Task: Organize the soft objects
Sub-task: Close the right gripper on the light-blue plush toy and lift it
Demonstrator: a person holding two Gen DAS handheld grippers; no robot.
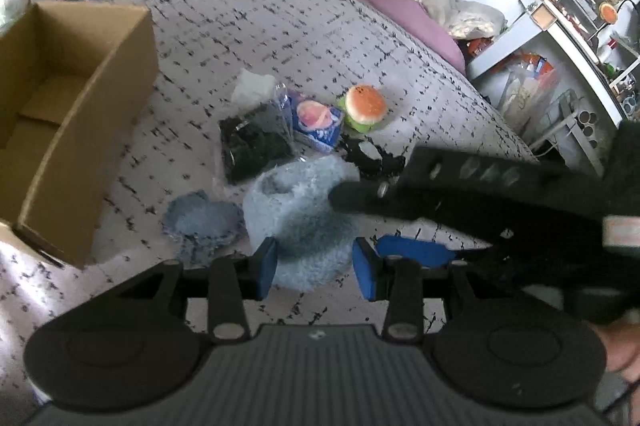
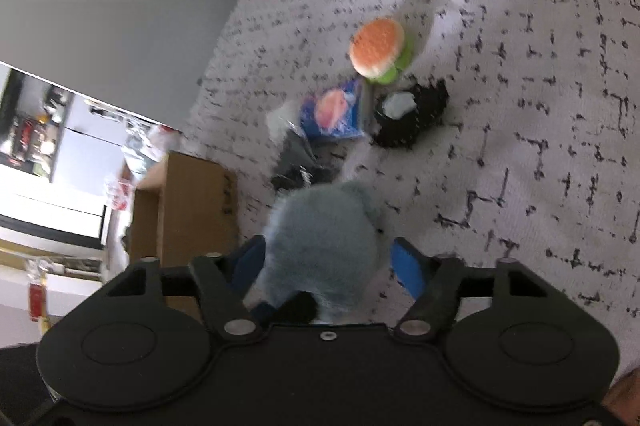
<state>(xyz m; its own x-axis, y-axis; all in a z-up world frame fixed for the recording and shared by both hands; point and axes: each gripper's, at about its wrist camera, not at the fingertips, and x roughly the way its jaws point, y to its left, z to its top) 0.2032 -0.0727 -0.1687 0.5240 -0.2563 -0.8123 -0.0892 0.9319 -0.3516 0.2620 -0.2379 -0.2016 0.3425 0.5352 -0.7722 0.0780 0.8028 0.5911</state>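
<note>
Fuzzy grey sock hides right gripper pad contact; frames blurred.

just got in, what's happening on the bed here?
A person works two handheld grippers on a fluffy grey-blue item on the patterned bedspread. It sits between the left gripper pads and the right gripper pads; firm grip unclear. A burger toy, packets and an open cardboard box sit nearby.

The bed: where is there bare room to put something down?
Bare bedspread lies beyond the burger toy, toward the pink pillow, and between the cardboard box and the black packet. The middle is crowded around the fluffy blue item.
</note>
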